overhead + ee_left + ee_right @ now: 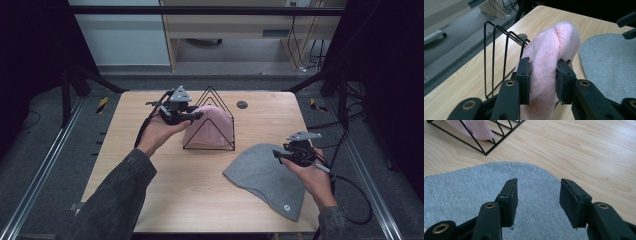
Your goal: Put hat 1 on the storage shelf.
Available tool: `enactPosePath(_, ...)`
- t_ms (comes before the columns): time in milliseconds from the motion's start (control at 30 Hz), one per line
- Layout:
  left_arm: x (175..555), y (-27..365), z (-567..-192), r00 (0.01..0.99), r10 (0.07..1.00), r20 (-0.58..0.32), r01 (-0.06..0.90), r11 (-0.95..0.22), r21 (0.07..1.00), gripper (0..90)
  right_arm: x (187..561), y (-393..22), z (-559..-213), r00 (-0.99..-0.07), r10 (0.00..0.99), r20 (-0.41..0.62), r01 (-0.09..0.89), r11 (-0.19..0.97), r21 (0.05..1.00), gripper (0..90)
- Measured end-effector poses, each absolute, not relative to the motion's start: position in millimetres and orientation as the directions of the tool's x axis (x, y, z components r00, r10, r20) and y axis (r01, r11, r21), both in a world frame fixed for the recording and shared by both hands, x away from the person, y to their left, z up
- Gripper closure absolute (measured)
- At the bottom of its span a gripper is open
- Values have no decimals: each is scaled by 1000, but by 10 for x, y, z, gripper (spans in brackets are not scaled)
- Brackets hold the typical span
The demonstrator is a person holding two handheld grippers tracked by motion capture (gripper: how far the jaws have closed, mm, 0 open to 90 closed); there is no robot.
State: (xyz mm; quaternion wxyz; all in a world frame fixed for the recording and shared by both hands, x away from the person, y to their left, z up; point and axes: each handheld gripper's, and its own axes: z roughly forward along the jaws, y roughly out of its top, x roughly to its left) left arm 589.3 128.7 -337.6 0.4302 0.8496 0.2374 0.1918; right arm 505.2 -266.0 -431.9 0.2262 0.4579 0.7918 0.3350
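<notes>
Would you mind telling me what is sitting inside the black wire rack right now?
A pink knit beanie sits in the black wire rack, the left gripper shut on it. The hat hides the rack's base wires under it.

I am working in what looks like a lab recording bay: my pale wooden worktop [165,200] sits inside dark metal framing [200,10], on grey carpet with floor rails [45,165], hazard-tape marks [102,104] and loose cables [312,50] trailing behind.
</notes>
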Motion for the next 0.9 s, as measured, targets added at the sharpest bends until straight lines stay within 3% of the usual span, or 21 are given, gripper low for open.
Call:
enactPosePath(533,5812,1328,-3286,810,572,129,218,-498,839,620,5038,-2790,-4388,-450,892,-30,599,327,731,473)
enactPosePath(733,5671,1406,-3295,798,574,184,208,-549,809,434,5060,-2916,-4454,-410,912,-10,640,295,709,435)
enactPosePath(900,5501,1549,-3509,790,591,165,254,-559,789,258,5111,-3049,-4566,-380,925,17,686,269,676,384)
